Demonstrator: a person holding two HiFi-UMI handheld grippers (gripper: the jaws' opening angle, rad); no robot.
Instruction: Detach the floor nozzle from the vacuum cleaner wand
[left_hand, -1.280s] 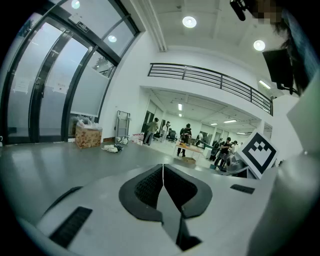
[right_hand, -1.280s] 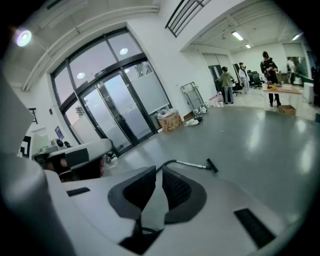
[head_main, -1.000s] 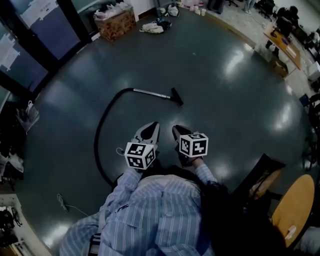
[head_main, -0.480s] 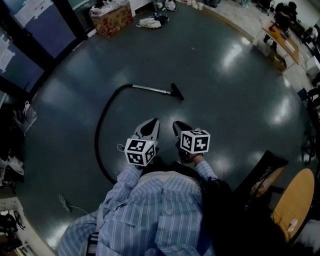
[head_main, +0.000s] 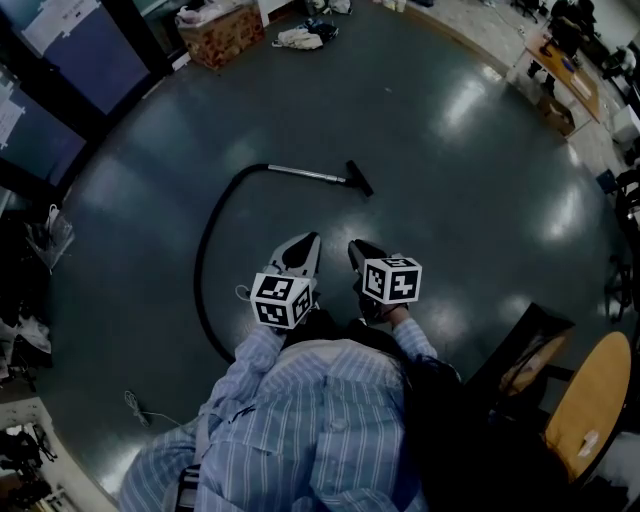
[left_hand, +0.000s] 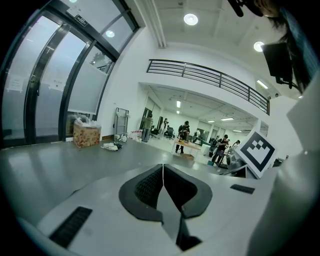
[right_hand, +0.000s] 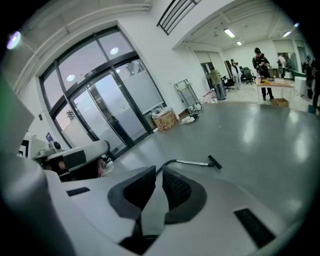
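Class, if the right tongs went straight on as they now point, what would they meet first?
Probably the vacuum hose on the floor, near where it joins the wand; nothing stands between. Depth is unclear, so bare floor short of it is possible.

No writing can be read; the posted paper sheets are too small.

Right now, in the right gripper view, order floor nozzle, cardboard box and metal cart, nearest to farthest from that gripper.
1. floor nozzle, on the floor just ahead.
2. cardboard box, by the glass doors.
3. metal cart, farther back, right of the box.
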